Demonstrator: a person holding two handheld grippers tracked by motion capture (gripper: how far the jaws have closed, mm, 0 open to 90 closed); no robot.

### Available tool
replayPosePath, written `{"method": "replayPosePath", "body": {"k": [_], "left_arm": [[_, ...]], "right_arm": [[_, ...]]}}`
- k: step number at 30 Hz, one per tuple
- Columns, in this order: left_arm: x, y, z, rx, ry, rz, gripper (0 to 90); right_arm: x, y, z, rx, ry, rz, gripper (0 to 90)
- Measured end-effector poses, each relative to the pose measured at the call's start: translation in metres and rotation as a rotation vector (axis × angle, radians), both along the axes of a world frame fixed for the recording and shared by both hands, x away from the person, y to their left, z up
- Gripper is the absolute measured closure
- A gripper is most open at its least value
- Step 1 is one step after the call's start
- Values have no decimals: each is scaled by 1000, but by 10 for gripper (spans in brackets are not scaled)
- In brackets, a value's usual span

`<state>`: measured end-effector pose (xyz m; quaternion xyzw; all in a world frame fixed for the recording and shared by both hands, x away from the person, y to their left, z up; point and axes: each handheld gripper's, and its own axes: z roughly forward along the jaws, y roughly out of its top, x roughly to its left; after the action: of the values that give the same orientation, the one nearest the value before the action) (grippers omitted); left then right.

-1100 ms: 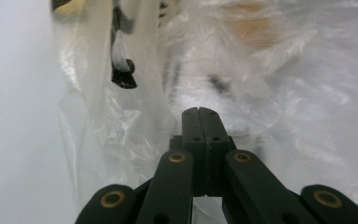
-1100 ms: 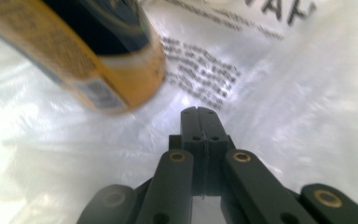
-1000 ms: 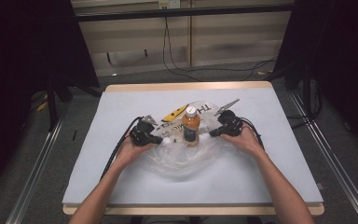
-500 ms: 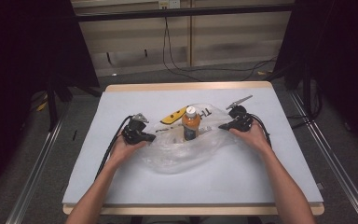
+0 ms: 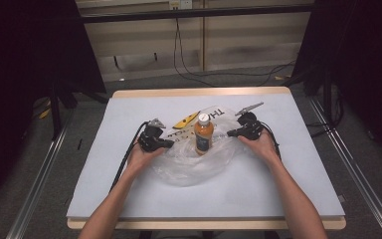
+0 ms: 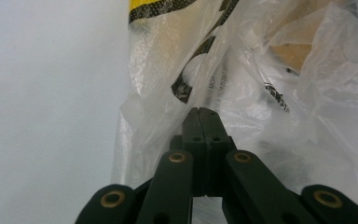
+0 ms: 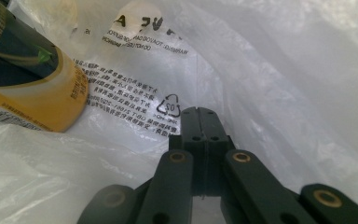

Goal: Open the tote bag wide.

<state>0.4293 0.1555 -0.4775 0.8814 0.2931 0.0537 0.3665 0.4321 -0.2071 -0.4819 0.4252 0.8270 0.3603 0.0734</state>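
Now the two grippers stand farther apart than a second ago, and the clear plastic bag (image 5: 191,159) between them lies spread wider and flatter on the table (image 5: 104,189). The left gripper (image 5: 168,144) is clamped on the bag's left edge, its jaws pressed together with film pinched between them in the left gripper view (image 6: 199,112); the right gripper (image 5: 230,133) is closed the same way on the right edge, seen up close in the right gripper view (image 7: 199,112) beside the recycling mark printed on the film. The orange drink bottle (image 5: 203,134) stands upright between the two grippers with its white cap on, at the back part of the bag, and the right gripper view shows its label (image 7: 32,93) behind or within the film; whether it sits fully inside the bag I cannot tell. That widening most likely means the mouth is being pulled open around the bottle, so the work looks to be at the stretch-and-open step. A yellow and black printed patch (image 5: 186,122) on the film lies just behind the left gripper. Room is generous: the front half of the table is bare, and both side edges and the far edge are well apart from the hands, so either gripper can draw outward or toward the person without crowding, though a hard pull could tip the bottle.
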Motion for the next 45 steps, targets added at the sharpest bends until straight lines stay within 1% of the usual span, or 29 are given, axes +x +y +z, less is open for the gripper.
{"method": "replayPosePath", "body": {"k": [1,3,4,8,10,11,12,13,15,16,18,19,21,22,23,24,25,26,27,28,30,31,32,33,36,37,39,42,45], "left_arm": [[0,0,0,0,0,0,900],[-2,6,8,-78,-7,7,900],[-2,6,8,-78,-7,7,900],[-11,11,19,-127,-44,-6,900],[-16,13,23,-147,-60,-13,900],[-18,14,25,-154,-63,-16,900],[-25,19,29,-196,-80,-25,900],[-25,19,29,-196,-80,-25,900],[-29,23,33,-218,-98,-36,892],[-33,24,35,-226,-115,-39,892],[-40,28,40,-247,-139,-44,826],[-45,30,42,-260,-159,-39,786],[-52,33,44,-253,-197,-31,676],[-56,34,45,-256,-215,-26,592],[-60,35,46,-257,-238,-10,528],[-63,37,47,-265,-246,6,455],[-66,39,47,-279,-252,27,381],[-68,41,48,-294,-256,40,331],[-69,43,48,-302,-250,48,293],[-71,45,48,-305,-254,59,293],[-75,48,48,-308,-258,71,207],[-77,50,48,-313,-257,70,155],[-79,52,47,-312,-253,72,155],[-82,53,46,-305,-255,75,119],[-91,60,45,-295,-253,85,79],[-94,63,46,-290,-258,91,79],[-105,71,48,-296,-278,115,52],[-112,76,49,-285,-296,134,51],[-124,84,48,-302,-307,128,25]], "right_arm": [[-1,0,0,4,-6,3,900],[-4,-1,4,10,-23,2,900],[-5,-2,7,18,-35,6,900],[-12,-5,21,75,-65,16,900],[-15,-5,25,83,-77,17,900],[-20,-5,31,113,-93,19,900],[-24,-4,34,120,-109,25,900],[-28,-4,36,120,-123,23,893],[-33,-6,39,122,-143,4,736],[-33,-6,39,122,-143,4,736],[-40,-8,41,127,-170,0,631],[-43,-10,43,150,-186,3,580],[-52,-13,47,181,-225,-14,466],[-60,-14,50,189,-261,-23,351],[-64,-15,51,186,-278,-27,284],[-68,-16,51,184,-283,-43,210],[-68,-16,51,184,-283,-43,210],[-74,-19,52,199,-277,-63,103],[-78,-21,52,203,-282,-72,78],[-78,-21,52,203,-282,-72,78],[-87,-24,54,198,-326,-97,22],[-96,-31,55,221,-354,-117,14],[-96,-31,55,221,-354,-117,14],[-104,-37,55,239,-375,-142,0],[-120,-46,55,240,-413,-193,5],[-120,-46,55,240,-413,-193,5],[-137,-55,54,263,-436,-204,4],[-147,-60,54,256,-438,-213,9],[-165,-67,53,245,-448,-229,20]]}}
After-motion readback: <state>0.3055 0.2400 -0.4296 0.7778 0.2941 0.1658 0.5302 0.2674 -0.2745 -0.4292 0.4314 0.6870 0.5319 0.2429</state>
